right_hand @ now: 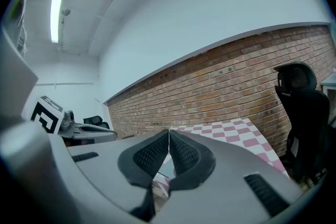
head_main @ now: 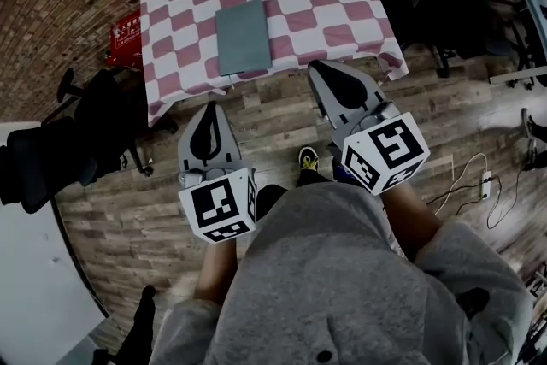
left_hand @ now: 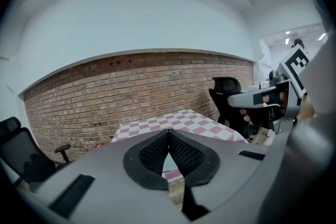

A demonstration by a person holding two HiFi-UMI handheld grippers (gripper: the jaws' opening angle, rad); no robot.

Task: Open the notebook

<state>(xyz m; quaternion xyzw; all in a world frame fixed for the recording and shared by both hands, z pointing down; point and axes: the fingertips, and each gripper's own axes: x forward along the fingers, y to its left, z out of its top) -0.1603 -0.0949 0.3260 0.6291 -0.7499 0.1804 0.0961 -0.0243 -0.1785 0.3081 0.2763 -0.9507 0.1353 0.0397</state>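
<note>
"Starting nearest: how do the claws stand?"
"The left gripper (head_main: 209, 111) and the right gripper (head_main: 322, 66) each have their jaws pressed together, with nothing between them. Both hang over the wooden floor (head_main: 282, 111), short of the table."
"Any writing on them?"
"Only black-and-white square markers on their cubes, no letters."
"And the notebook?"
"The notebook (head_main: 243, 36) is grey-blue and lies closed and flat on the pink-and-white checked tablecloth (head_main: 342, 4), near its front edge. It is at twelve o'clock from the left gripper and ten o'clock from the right, apart from both."
"Labels farther off?"
"A red item (head_main: 128, 37) beside the table, at nine o'clock of the notebook, carries white print too small to read."
</note>
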